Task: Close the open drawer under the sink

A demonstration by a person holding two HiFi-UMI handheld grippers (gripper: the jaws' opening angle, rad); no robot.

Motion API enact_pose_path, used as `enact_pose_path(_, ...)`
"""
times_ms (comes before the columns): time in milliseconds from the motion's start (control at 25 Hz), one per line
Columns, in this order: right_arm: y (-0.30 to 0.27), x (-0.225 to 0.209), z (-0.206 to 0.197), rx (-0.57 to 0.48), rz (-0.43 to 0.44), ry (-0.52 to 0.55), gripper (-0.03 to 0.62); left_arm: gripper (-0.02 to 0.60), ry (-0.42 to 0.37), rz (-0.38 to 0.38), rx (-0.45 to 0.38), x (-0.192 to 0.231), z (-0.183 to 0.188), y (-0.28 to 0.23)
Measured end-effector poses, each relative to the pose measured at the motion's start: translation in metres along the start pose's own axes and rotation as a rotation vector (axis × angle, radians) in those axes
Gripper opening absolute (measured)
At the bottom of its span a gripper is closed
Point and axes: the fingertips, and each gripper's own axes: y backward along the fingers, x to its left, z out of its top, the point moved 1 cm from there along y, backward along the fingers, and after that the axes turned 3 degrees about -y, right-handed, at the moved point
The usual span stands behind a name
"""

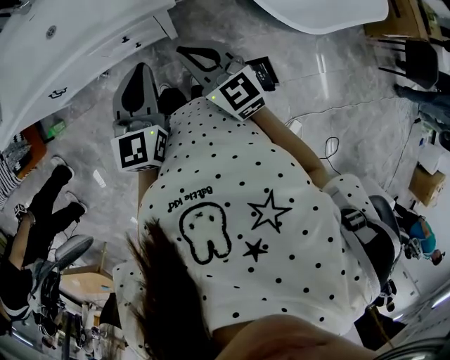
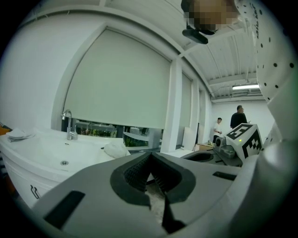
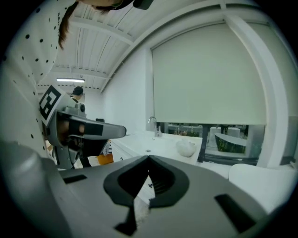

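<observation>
The white sink cabinet (image 1: pixel 42 63) stands at the upper left of the head view, with black handles (image 1: pixel 58 93) on its drawer fronts. One drawer front (image 1: pixel 140 31) seems to stand out from the cabinet, though I cannot tell how far. My left gripper (image 1: pixel 143 67) is shut and holds nothing; it points toward the cabinet from a short way off. Beside it, my right gripper (image 1: pixel 184 50) also has its jaws together with nothing between them. The left gripper view shows the basin (image 2: pixel 51 153) and faucet (image 2: pixel 69 123) ahead, beyond the closed tips (image 2: pixel 149 156). In the right gripper view the left gripper (image 3: pixel 88 130) is at the left.
A crumpled white cloth (image 2: pixel 116 149) lies on the counter by the basin. A person in black (image 1: pixel 42 204) is at the left on the marble floor. A white tub (image 1: pixel 323 14), a dark chair (image 1: pixel 415 60), cables (image 1: pixel 330 148) and cardboard boxes (image 1: pixel 425 183) are further off.
</observation>
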Motion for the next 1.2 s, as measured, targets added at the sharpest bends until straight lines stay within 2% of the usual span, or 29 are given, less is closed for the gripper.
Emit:
enact_pose_path(240,0.003,-0.001,0.0,-0.004,0.0,0.007,0.014,0.005,0.001,0.001,0.017,-0.004,-0.002,0.0)
enact_pose_path(480,0.003,0.0,0.0,0.003,0.006,0.014,0.014,0.005,0.051,0.042,-0.004,0.003,-0.001,0.003)
enact_pose_path(840,0.001,0.002,-0.002,0.008,0.011,0.012,0.014,0.005,0.048,0.016,-0.033,0.004,-0.001,0.005)
enact_pose_path(1200,0.001,0.004,-0.003,0.011,0.014,0.013,0.014,0.005,0.057,0.032,-0.047,0.006,0.0,0.009)
